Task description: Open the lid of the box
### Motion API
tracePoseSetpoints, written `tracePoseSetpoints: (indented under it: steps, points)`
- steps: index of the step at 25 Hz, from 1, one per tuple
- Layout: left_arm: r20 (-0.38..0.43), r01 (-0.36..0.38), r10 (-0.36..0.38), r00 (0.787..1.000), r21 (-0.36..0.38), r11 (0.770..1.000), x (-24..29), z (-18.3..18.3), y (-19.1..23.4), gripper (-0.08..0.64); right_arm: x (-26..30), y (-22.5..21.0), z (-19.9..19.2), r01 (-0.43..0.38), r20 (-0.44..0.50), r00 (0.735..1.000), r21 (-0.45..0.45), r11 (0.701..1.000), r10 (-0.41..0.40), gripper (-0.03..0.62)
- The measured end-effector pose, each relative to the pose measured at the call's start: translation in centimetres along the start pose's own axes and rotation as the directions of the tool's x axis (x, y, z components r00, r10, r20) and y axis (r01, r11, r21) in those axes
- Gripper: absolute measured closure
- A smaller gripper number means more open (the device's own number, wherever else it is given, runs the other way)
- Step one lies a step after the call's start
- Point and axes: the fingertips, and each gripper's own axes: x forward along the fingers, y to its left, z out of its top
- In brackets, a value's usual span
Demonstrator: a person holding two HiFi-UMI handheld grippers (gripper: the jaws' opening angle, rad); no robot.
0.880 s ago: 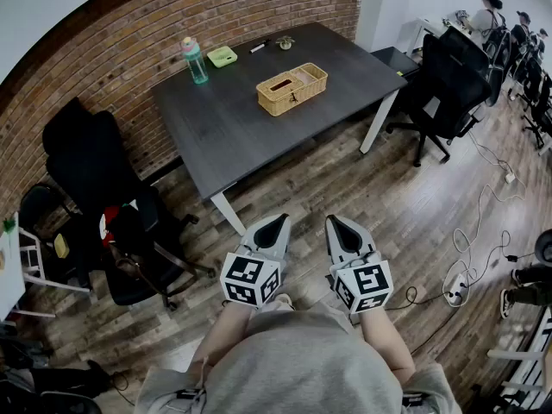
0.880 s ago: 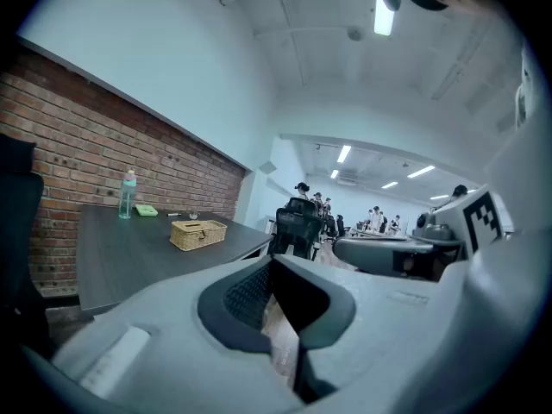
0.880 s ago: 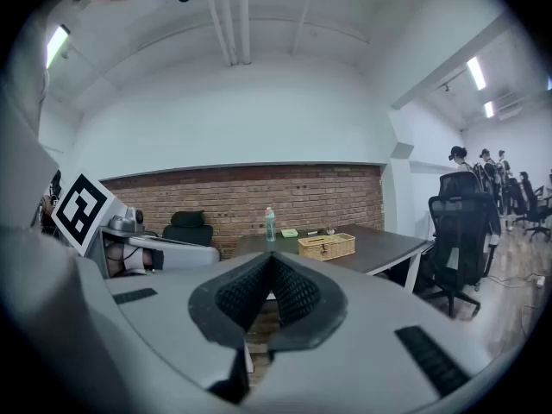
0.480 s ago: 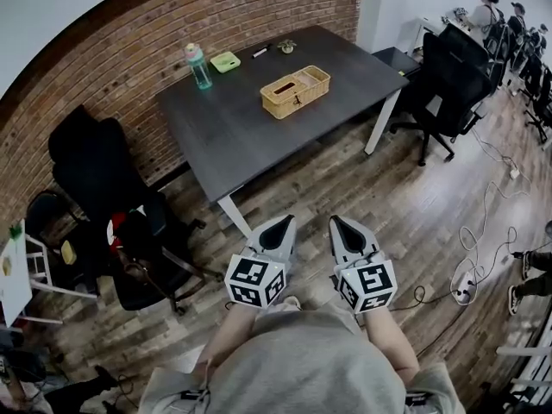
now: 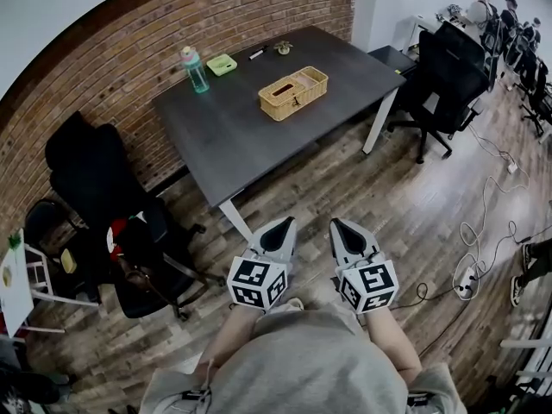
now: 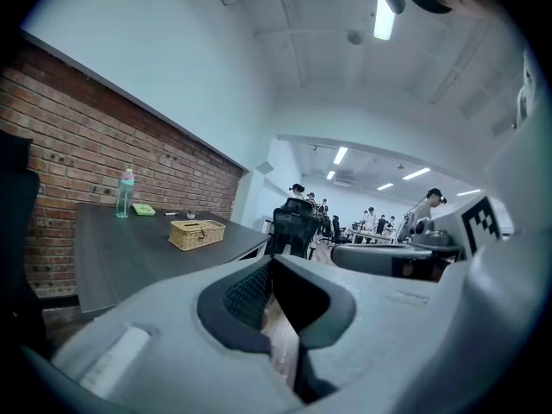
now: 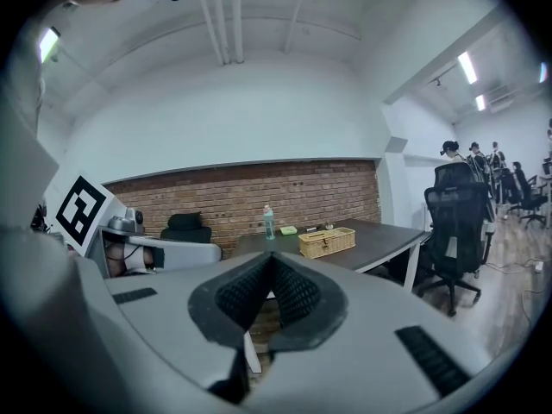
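A woven wicker box [image 5: 292, 91] with a lid sits near the middle of the dark table [image 5: 233, 136], far ahead of me; it also shows small as the wicker box [image 6: 197, 233] and the wicker box [image 7: 326, 241] in the two gripper views. My left gripper [image 5: 281, 225] and right gripper [image 5: 338, 228] hang side by side over the wooden floor, close to the person's body and well short of the table. Both are shut with nothing between the jaws.
On the table stand a teal bottle [image 5: 195, 65], a green dish [image 5: 222, 63], a marker [image 5: 257, 54] and a small pot [image 5: 283, 47]. Black office chairs [image 5: 99, 188] crowd the left; another chair [image 5: 448, 80] stands right of the table. Cables [image 5: 470, 266] lie on the floor at right.
The view has shifted slightly; the grippers stay shut and side by side, a little lower in the picture than before. Nothing on the table has moved.
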Motion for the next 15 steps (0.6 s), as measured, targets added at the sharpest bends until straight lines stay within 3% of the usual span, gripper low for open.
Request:
tracePoseSetpoints:
  steps: [15]
  points:
    - [-0.018, 0.016, -0.015, 1.0, 0.014, 1.0, 1.1, 0.5, 1.7, 0.538, 1.7, 0.2, -0.7, -0.007, -0.045, 0.999, 0.012, 1.0, 0.008, 0.589]
